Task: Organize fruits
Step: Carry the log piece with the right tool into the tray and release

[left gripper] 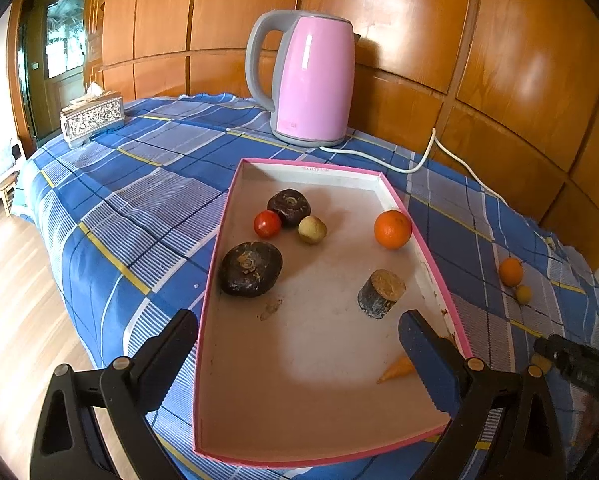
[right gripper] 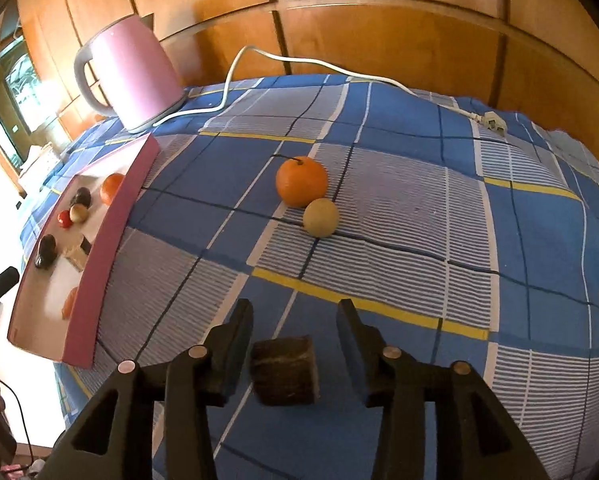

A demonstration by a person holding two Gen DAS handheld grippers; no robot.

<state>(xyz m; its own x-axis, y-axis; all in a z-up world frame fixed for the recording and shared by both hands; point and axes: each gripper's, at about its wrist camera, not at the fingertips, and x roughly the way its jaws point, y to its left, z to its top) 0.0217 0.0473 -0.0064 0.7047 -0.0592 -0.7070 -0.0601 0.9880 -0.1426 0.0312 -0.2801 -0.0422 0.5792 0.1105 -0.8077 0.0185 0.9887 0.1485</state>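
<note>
A pink-rimmed tray (left gripper: 427,248) on the blue checked cloth holds two dark round fruits (left gripper: 250,269), a red tomato (left gripper: 267,224), a pale green fruit (left gripper: 312,230), an orange (left gripper: 393,229), a dark cut chunk (left gripper: 382,293) and a carrot piece (left gripper: 396,368). My left gripper (left gripper: 299,332) is open and empty above the tray's near end. My right gripper (right gripper: 295,324) is open on either side of a dark cut chunk (right gripper: 284,370) that lies on the cloth, with gaps on both sides. Beyond it an orange (right gripper: 301,181) and a pale fruit (right gripper: 320,217) touch each other. The tray (right gripper: 111,236) shows at the left of the right wrist view.
A pink kettle (left gripper: 313,80) stands behind the tray, its white cord (right gripper: 339,70) trailing across the cloth to a plug (right gripper: 495,120). A patterned tissue box (left gripper: 92,118) sits at the far left. Wooden wall panels stand behind the table. The table edge drops to wooden floor on the left.
</note>
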